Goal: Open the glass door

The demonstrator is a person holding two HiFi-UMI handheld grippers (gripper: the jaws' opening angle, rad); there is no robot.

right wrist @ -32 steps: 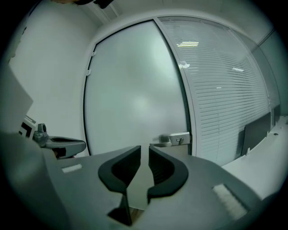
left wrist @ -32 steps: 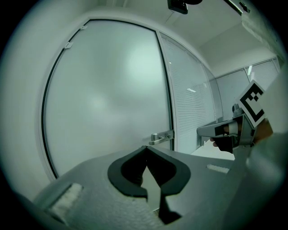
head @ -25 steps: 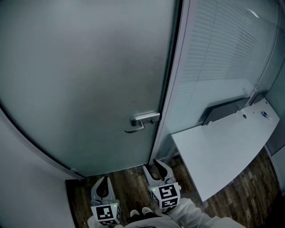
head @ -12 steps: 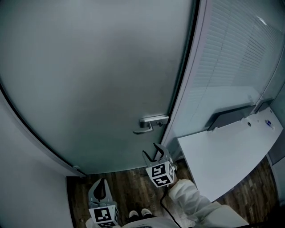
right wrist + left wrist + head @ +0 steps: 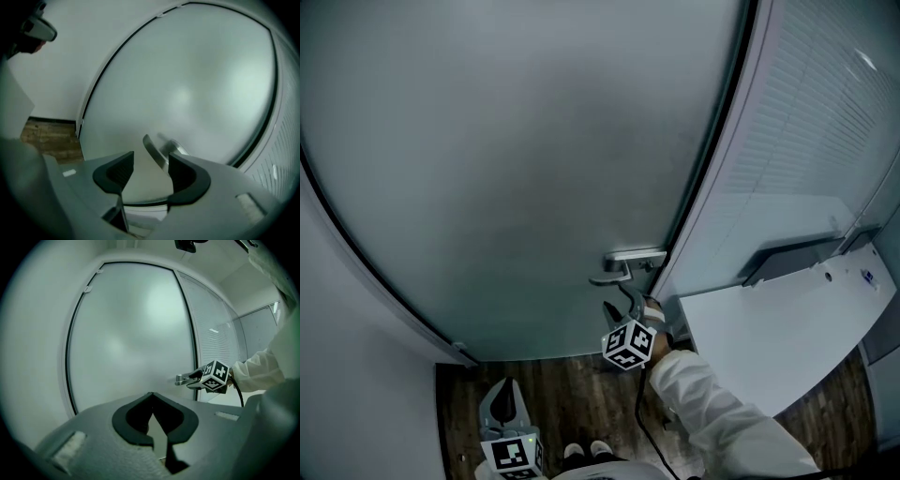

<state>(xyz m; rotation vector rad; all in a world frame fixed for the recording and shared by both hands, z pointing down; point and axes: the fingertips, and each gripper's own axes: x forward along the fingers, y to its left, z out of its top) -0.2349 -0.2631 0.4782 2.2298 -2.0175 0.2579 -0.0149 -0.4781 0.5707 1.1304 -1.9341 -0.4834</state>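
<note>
**Glass door** (image 5: 534,169). A frosted pane with a dark seal round its edge. It fills the upper left and middle of the head view. Its right edge lies along the pale frame, so I judge it closed.

**Door handle** (image 5: 625,266). A metal lever on a plate, just right of centre in the head view, at the door's right edge. It sits level and is not pressed down, as far as I can see.

**Right gripper** (image 5: 624,306). It is just below the door handle at lower centre, carried on a white sleeve (image 5: 712,412). Its jaws have just been opening and stand wide apart. In the right gripper view the lever shows in the gap between them, close to the right-hand jaw. Neither pad presses on it, so nothing is grasped.

**Left gripper** (image 5: 504,401). It is at bottom left, low over the wooden floor (image 5: 572,394) and well apart from the door handle. Its jaw tips are together with nothing between them.

**White desk** (image 5: 769,328). It stands at lower right, beside a wall panel with blinds (image 5: 806,141). It plays no part in the job.

**Progress:** early. The approach to the door handle looks about finished. By my reading, the grip, the press down on the lever and the swing of the glass door all remain.
</note>
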